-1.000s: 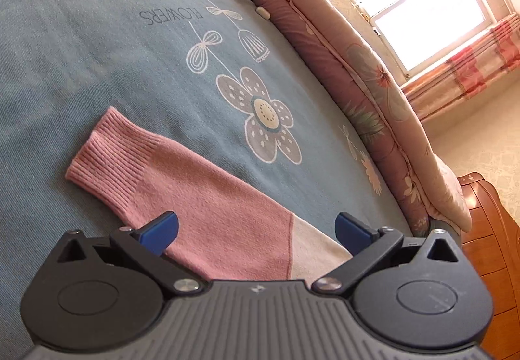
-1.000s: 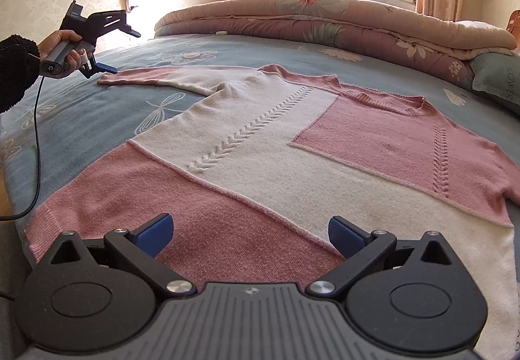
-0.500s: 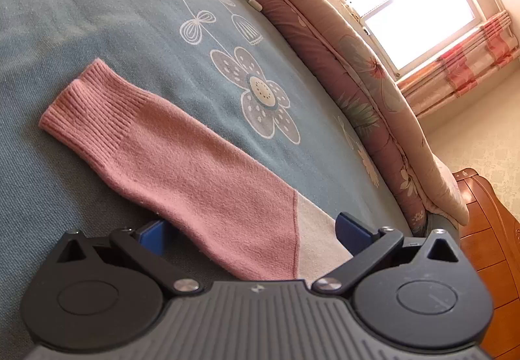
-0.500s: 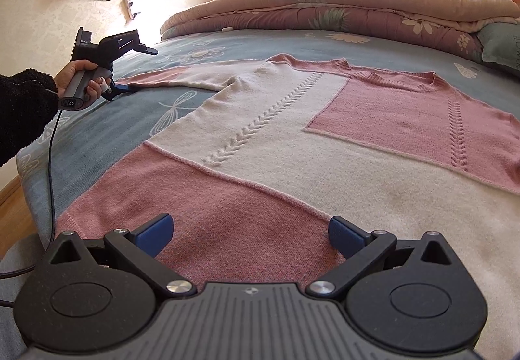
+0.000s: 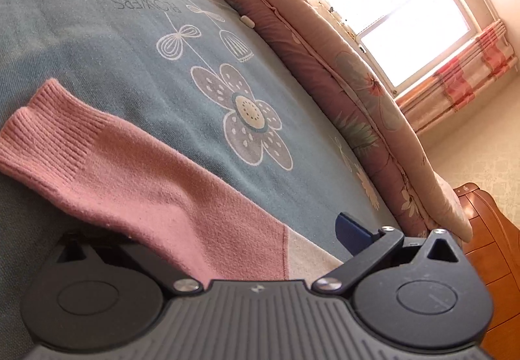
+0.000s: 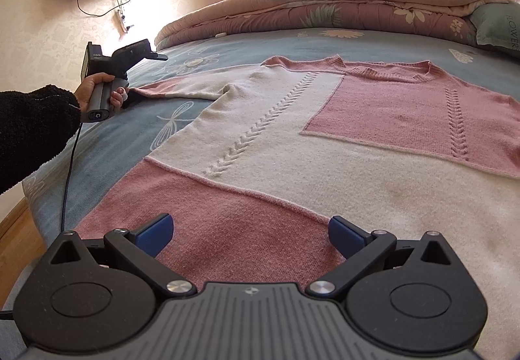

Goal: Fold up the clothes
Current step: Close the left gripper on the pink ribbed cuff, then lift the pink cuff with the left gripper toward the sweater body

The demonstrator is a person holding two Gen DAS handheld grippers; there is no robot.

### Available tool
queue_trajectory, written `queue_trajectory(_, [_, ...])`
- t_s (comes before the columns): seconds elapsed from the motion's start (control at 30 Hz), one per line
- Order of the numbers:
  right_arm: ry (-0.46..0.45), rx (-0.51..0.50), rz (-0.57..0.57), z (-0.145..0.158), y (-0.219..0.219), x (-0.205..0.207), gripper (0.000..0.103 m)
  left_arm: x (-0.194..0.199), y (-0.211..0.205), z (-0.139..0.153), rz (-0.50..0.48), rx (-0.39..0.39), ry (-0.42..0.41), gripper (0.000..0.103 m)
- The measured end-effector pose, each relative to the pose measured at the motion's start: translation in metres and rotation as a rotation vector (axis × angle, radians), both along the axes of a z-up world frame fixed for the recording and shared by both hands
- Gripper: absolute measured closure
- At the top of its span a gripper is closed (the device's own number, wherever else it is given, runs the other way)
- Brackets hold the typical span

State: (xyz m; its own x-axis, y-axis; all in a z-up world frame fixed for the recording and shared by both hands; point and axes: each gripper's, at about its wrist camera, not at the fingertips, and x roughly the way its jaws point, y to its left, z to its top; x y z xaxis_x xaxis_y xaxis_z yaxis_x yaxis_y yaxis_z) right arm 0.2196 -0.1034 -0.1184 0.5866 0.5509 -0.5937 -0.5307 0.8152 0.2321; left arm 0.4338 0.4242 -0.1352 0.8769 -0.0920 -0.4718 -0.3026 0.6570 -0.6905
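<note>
Sleeve (image 5: 136, 171) now draped over left gripper (image 5: 247, 249) | one sweater (image 6: 292, 145) | both grippers' fingers apart | right gripper (image 6: 248, 234) hovering

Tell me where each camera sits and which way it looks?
Left wrist: sits on the left gripper, low over the bed sheet, looking along the sweater's pink sleeve toward the window; only its own fingers show.
Right wrist: sits on the right gripper at the sweater hem, looking across the bed; the person's hand holding the left gripper shows.
Both share the sleeve, quilt and window.
</note>
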Motion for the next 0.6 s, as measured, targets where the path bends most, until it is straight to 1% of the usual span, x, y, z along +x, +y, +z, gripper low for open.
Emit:
queue_trajectory(0.07, [-0.005, 0.003, 0.000, 0.002, 0.000, 0.000, 0.000, 0.002, -0.002, 0.000, 0.022, 0.026, -0.009, 0.001])
queue_trajectory(0.13, [-0.005, 0.002, 0.001, 0.002, -0.001, 0.000, 0.000, 0.000, -0.011, -0.001, 0.045, 0.033, -0.012, 0.001])
queue_trajectory(0.17, [-0.005, 0.002, 0.002, 0.002, -0.001, -0.001, 0.000, 0.000, -0.017, 0.001, 0.026, 0.046, -0.007, 0.001])
queue_trajectory(0.23, [-0.005, 0.002, 0.004, 0.002, -0.002, -0.001, 0.000, 0.000, -0.027, 0.003, -0.042, 0.069, -0.006, 0.001])
queue_trajectory(0.27, [-0.006, 0.002, 0.004, 0.002, -0.002, -0.001, 0.000, 0.001, -0.029, 0.004, -0.058, 0.090, -0.003, 0.001])
queue_trajectory(0.33, [-0.006, 0.001, 0.006, 0.003, -0.003, -0.001, 0.000, 0.006, -0.025, 0.004, -0.055, 0.123, -0.007, 0.001])
queue_trajectory(0.37, [-0.006, 0.001, 0.007, 0.003, -0.003, -0.001, 0.000, 0.007, -0.020, 0.002, -0.023, 0.111, -0.012, 0.001])
queue_trajectory(0.43, [-0.013, -0.002, 0.009, 0.004, -0.003, -0.002, 0.000, 0.007, -0.008, -0.001, 0.060, 0.017, -0.042, 0.001])
queue_trajectory(0.47, [-0.016, 0.001, 0.009, 0.005, -0.004, -0.003, 0.000, 0.006, -0.006, 0.000, 0.078, -0.013, -0.049, 0.001])
queue_trajectory(0.53, [-0.021, 0.008, 0.009, 0.006, -0.005, -0.003, 0.000, 0.004, -0.007, 0.003, 0.068, -0.041, -0.073, 0.001])
queue_trajectory(0.6, [-0.025, 0.014, 0.008, 0.007, -0.006, -0.003, 0.000, 0.000, -0.011, 0.010, 0.050, -0.022, -0.105, 0.001])
